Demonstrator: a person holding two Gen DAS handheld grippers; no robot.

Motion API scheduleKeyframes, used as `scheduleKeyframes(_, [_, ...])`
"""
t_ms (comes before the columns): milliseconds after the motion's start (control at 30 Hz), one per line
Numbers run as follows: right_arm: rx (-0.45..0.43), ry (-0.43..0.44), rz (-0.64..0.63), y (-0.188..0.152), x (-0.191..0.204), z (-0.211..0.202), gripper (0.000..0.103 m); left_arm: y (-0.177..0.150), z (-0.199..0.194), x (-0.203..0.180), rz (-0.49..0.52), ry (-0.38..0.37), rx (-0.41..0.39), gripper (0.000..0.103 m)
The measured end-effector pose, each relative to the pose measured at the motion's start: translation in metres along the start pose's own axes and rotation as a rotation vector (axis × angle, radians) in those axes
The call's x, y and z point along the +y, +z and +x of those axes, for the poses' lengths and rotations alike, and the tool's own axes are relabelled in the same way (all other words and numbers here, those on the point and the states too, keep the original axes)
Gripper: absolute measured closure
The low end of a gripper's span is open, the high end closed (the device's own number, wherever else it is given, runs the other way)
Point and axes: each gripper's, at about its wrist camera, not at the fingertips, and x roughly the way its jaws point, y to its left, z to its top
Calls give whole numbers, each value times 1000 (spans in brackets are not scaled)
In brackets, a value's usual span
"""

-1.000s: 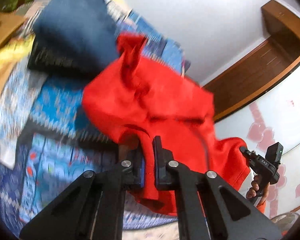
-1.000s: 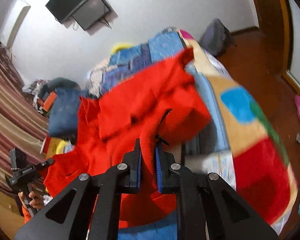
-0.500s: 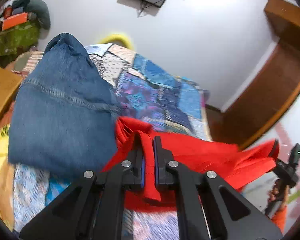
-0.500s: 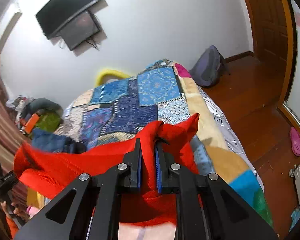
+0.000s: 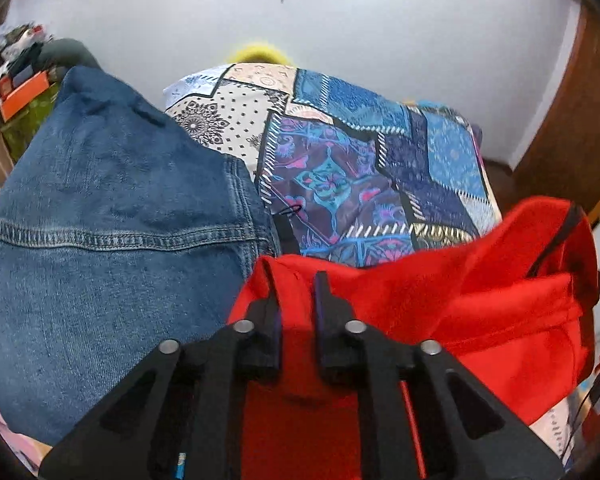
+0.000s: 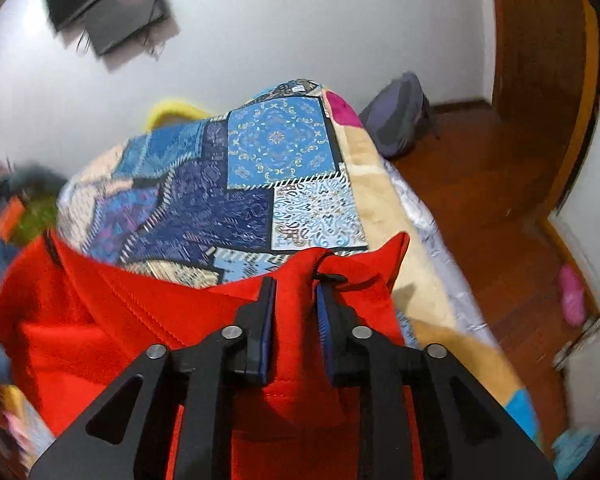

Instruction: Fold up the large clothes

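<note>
Red fleece garment (image 5: 480,312) fills the lower middle and right of the left wrist view, bunched over the near end of a bed covered with a blue and purple patchwork bedspread (image 5: 360,168). The left tongs (image 5: 296,300) sit at the bottom centre of that view, their two black fingers standing a narrow gap apart with a fold of the red cloth pinched between them. A black zipper line runs along the upper right edge of the garment. To the left, a large blue denim garment (image 5: 108,232) with pale stitched seams lies on the bed just beside the red cloth, covering most of the left half of the frame. A white wall (image 5: 380,20) rises behind the bed, and a yellow object (image 5: 256,52) shows blurred at the far end of the bedspread. In the right wrist view the right tongs (image 6: 296,300) are at the bottom centre, also closed narrowly on a ridge of the red garment, whose body spreads across the lower left of the frame. A grey backpack (image 6: 400,120) leans at the wall on the brown wooden floor (image 6: 480,184) at the upper right, and a dark wall-mounted screen (image 6: 104,4) hangs at the upper left.
</note>
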Motion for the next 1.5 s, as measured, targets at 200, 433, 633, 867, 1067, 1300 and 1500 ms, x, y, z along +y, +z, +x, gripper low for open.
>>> scheduleKeyframes(200, [-101,-39,-96,5,20,-46,42,8,-37,-9,-31,-62,-70,42])
scheduleKeyframes(433, [-116,104,-173,-6,47,-89,23,3,-78,-37,23,-119,-135,23])
scheduleKeyframes(633, [35,146,-316,-38,73,-68,23,-30,-46,-73,167,-153,17,20])
scheduleKeyframes(867, [211,83,-367,-67,78,-13,23,-72,21,-86,234,-95,185,20])
scheduleKeyframes(1067, [181,56,-400,-80,74,-14,22,-91,27,-77,229,-108,204,20])
scheduleKeyframes(1300, [204,47,-339,-83,64,-19,21,-103,7,-60,164,-75,211,20])
scheduleKeyframes(1500, [226,53,-313,-88,57,-35,22,-118,-18,-36,98,-14,188,20])
